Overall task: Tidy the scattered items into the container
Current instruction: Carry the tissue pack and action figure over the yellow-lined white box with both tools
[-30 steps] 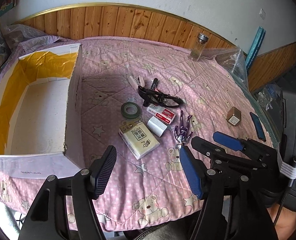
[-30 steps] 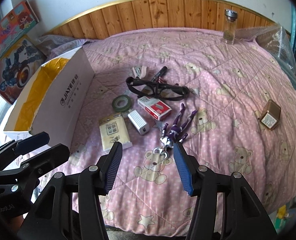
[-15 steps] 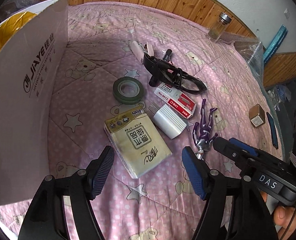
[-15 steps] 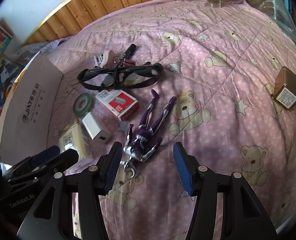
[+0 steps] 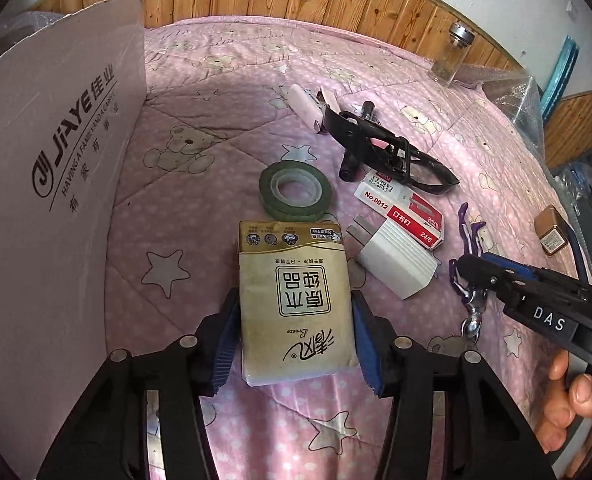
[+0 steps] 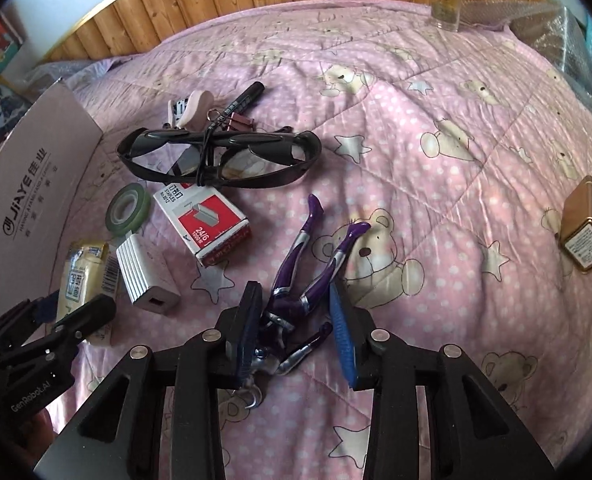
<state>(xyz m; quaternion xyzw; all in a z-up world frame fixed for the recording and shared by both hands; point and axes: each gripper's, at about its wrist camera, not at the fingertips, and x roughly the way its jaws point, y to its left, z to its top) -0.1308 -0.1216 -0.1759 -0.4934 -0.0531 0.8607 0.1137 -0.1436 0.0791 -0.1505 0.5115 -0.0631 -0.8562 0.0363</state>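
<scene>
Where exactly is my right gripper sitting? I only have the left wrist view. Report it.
Observer: The right gripper is open, with one pad on each side of the purple action figure's torso. The legs point away from it.
Operator: Tell me what's behind the safety glasses.
Observer: A maroon binder clip lies just behind the safety glasses, beside the black marker.
Operator: Check the gold tin.
Observer: The gold tin lies on its side, far to the right, its label facing the camera.
</scene>
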